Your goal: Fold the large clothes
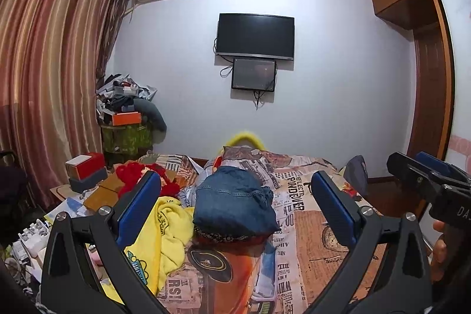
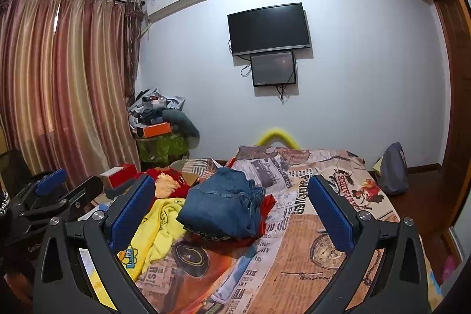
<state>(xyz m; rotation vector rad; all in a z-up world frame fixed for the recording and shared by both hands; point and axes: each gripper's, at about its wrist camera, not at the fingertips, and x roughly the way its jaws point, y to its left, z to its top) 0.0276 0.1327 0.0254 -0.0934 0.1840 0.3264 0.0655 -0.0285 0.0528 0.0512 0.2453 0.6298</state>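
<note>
A folded blue denim garment point(image 1: 234, 203) lies on the bed, on top of a red piece; it also shows in the right wrist view point(image 2: 222, 206). A crumpled yellow garment point(image 1: 164, 234) lies to its left point(image 2: 157, 228). A red fluffy garment point(image 1: 138, 174) lies further back left point(image 2: 169, 180). My left gripper point(image 1: 235, 196) is open and empty, held above the bed short of the denim. My right gripper point(image 2: 232, 199) is open and empty, likewise short of the denim. The right gripper shows at the right edge of the left wrist view point(image 1: 424, 175), the left gripper at the left of the right wrist view point(image 2: 59, 190).
The bed has a newspaper-print cover point(image 1: 318, 240). Boxes and clutter point(image 1: 85, 172) sit on a table left of the bed. A pile of stuff point(image 1: 129, 114) stands by the curtain point(image 1: 44, 78). A wardrobe point(image 1: 426, 78) is at the right. A grey bag point(image 2: 393, 169) sits at the bed's far right.
</note>
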